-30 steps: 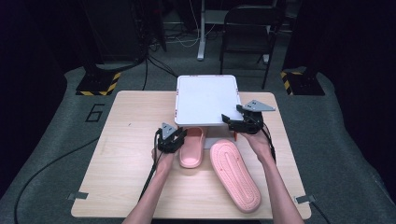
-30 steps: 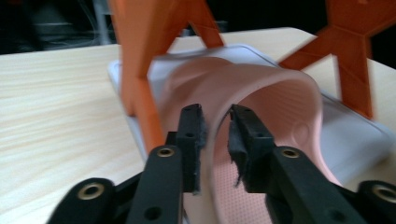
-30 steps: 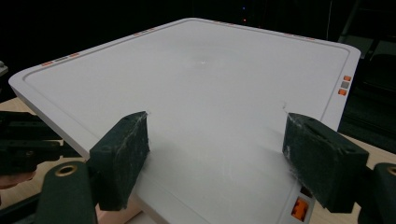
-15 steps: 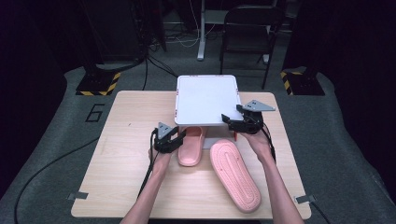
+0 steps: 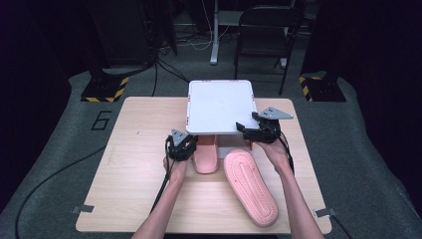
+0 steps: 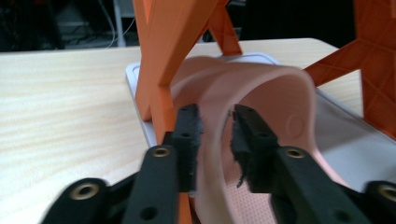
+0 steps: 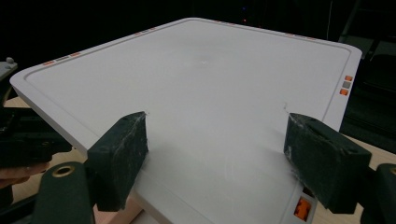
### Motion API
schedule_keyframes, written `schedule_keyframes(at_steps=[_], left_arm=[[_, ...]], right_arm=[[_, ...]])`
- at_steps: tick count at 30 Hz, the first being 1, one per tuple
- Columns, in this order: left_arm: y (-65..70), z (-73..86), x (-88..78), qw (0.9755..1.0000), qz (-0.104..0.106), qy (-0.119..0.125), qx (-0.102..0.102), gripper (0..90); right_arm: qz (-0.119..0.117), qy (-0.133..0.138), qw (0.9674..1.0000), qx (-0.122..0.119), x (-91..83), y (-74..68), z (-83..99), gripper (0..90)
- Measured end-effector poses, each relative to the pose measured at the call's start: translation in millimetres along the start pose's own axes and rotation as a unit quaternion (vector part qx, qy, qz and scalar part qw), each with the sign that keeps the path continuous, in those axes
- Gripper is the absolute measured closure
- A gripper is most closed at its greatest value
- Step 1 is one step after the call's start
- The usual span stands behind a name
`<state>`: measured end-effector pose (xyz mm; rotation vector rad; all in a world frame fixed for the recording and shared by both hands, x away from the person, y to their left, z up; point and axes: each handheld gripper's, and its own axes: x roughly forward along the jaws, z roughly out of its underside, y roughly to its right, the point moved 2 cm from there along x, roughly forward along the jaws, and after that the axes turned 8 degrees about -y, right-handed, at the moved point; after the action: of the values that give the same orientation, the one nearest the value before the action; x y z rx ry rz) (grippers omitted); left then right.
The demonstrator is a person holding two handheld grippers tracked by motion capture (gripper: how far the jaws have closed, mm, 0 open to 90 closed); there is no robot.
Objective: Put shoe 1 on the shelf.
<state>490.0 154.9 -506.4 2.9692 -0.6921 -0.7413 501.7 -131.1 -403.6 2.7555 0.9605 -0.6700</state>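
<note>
left gripper view: left gripper (image 6: 215,122) jaws, just closing, seemingly pinch the pink slipper (image 6: 261,93) strap; right gripper (image 7: 217,158) gapes.

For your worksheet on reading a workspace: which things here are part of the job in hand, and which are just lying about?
Part of the job:
- left gripper, jaws either side of the strap
- pink slipper going under the shelf
- second pink slipper waiting on the table
- white shelf rack
- right gripper, jaws wide apart at the rack's top

Lying about:
- folding chair
- striped floor blocks
</note>
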Motion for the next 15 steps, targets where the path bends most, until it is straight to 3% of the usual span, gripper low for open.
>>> schedule_keyframes(at_steps=[1, 4, 5, 6, 8, 10, 14, 15], left_arm=[[-2.0, 0.4, -3.9, 1.0, 0.009, 0.002, 0.0, 63.9], [-4.0, 5.7, -18.1, 0.9982, 0.06, 0.0, 0.001, 54.7], [-2.9, 8.6, -23.4, 0.9969, 0.078, -0.003, 0.01, 51.7], [-1.1, 12.0, -28.3, 0.9951, 0.092, 0.0, 0.035, 49.2], [5.2, 17.9, -38.9, 0.9893, 0.121, -0.01, 0.08, 44.7], [15.9, 23.6, -45.8, 0.9836, 0.156, -0.001, 0.091, 41.1], [32.9, 32.9, -51.6, 0.968, 0.19, -0.019, 0.162, 33.2], [36.2, 35.2, -51.1, 0.9654, 0.193, -0.024, 0.174, 32.5]], right_arm=[[0.0, 0.0, 1.0, 0.0, -0.3, 0.0, 0.1, 21.3], [0.0, 0.0, 1.0, 0.004, -0.6, -0.6, 0.6, 21.3], [-0.001, 0.001, 1.0, 0.004, -0.6, -0.5, 0.8, 21.3], [-0.001, 0.002, 1.0, 0.005, -0.6, -0.6, 1.0, 21.3], [-0.001, 0.003, 1.0, 0.002, -0.6, -0.1, 1.2, 21.4], [0.0, 0.004, 1.0, 0.005, -0.5, -0.7, 1.2, 21.3], [0.002, -0.001, 1.0, 0.004, -0.9, -0.5, 0.6, 21.3], [0.001, -0.001, 1.0, 0.001, -0.9, -0.3, 0.4, 21.3]])
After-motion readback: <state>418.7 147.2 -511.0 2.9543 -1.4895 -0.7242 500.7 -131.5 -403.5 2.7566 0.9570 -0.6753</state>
